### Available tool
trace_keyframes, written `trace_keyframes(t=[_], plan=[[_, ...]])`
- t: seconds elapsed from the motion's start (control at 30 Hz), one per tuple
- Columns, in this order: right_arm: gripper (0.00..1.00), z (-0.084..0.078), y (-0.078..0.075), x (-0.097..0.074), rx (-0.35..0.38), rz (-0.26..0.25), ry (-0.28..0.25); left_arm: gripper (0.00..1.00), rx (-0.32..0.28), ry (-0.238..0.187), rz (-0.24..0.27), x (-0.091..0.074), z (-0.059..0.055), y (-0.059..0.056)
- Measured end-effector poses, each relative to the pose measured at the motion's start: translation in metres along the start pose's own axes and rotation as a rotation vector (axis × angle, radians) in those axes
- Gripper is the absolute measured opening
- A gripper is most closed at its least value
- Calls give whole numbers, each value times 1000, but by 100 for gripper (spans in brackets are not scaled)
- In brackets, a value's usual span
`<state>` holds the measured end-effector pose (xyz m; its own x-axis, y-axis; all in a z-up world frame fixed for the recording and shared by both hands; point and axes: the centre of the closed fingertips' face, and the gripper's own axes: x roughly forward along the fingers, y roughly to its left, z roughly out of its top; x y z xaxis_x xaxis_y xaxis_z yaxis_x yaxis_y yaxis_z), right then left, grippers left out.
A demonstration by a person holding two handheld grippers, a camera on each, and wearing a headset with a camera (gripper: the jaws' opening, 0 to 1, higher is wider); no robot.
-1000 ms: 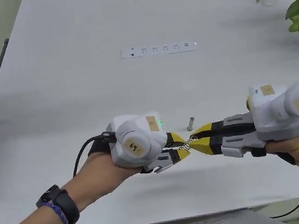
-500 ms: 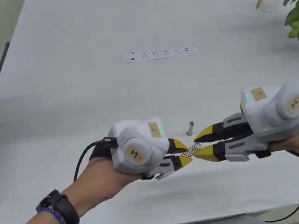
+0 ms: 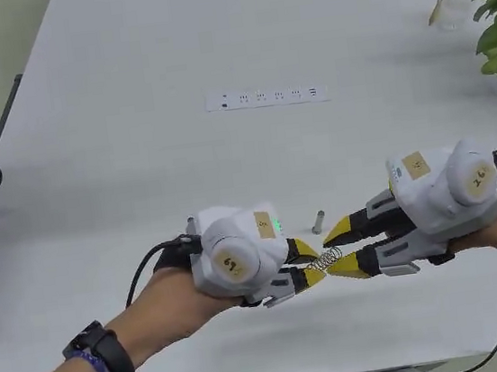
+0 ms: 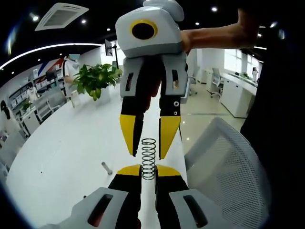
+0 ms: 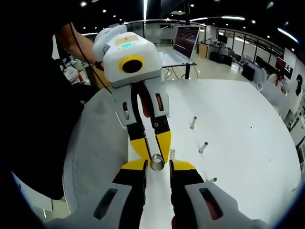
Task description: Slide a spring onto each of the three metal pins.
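Spring point(image 4: 148, 157): light wire coil, springy, likely to buckle or ping away. Left hand-held gripper point(image 4: 148, 171) pinches one end above tabletop point(image 3: 228, 170). Right hand-held gripper point(image 5: 157, 168) part-open, flanking free end. Hold end coils lightly.

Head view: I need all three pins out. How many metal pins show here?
1: a metal pin stands upright on the table just beyond the held spring. More may be hidden behind the left gripper or right gripper.

A white power strip point(image 3: 261, 99) lies on the white table point(image 3: 120, 174), a leafy plant point(image 3: 493, 2) at its far right edge.
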<state>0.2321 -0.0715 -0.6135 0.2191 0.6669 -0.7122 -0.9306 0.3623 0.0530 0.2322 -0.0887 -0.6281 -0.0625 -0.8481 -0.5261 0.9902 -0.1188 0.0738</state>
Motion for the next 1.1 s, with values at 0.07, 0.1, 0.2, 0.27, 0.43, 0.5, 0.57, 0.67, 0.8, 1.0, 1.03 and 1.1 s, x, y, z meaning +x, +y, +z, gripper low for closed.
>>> trace_keyframes(t=[0.07, 0.1, 0.2, 0.27, 0.43, 0.5, 0.57, 0.67, 0.8, 1.0, 1.03, 1.1], plan=[[16, -2, 1, 2, -12, 6, 13, 2, 5, 2, -4, 1, 0, -2], [16, -3, 2, 3, -21, 8, 21, 2, 6, 2, -5, 1, 1, -2], [16, -4, 5, 4, -36, 23, 33, 2, 7, 4, -11, 1, 1, -4], [15, -6, 7, 5, -48, 30, 47, 2, 8, 7, -14, 1, 1, -5], [13, -10, 8, 6, -72, 32, 77, 2, 16, 21, -19, 1, -2, -6], [13, -11, 9, 7, -76, 39, 83, 2, 30, 36, -24, 3, -5, -7], [12, -13, 12, 9, -89, 42, 98, 2, 27, 36, -30, 4, -4, -9], [12, -13, 15, 11, -97, 51, 106, 2, 32, 42, -36, 5, -5, -11], [10, -15, 16, 14, -113, 53, 119, 2, 37, 52, -44, 7, -8, -14], [9, -17, 18, 14, -131, 64, 133, 2, 39, 56, -56, 7, -9, -17], [9, -17, 17, 14, -134, 63, 133, 2, 38, 56, -55, 7, -9, -17], [9, -17, 17, 14, -139, 63, 134, 2, 39, 53, -56, 7, -9, -16]])
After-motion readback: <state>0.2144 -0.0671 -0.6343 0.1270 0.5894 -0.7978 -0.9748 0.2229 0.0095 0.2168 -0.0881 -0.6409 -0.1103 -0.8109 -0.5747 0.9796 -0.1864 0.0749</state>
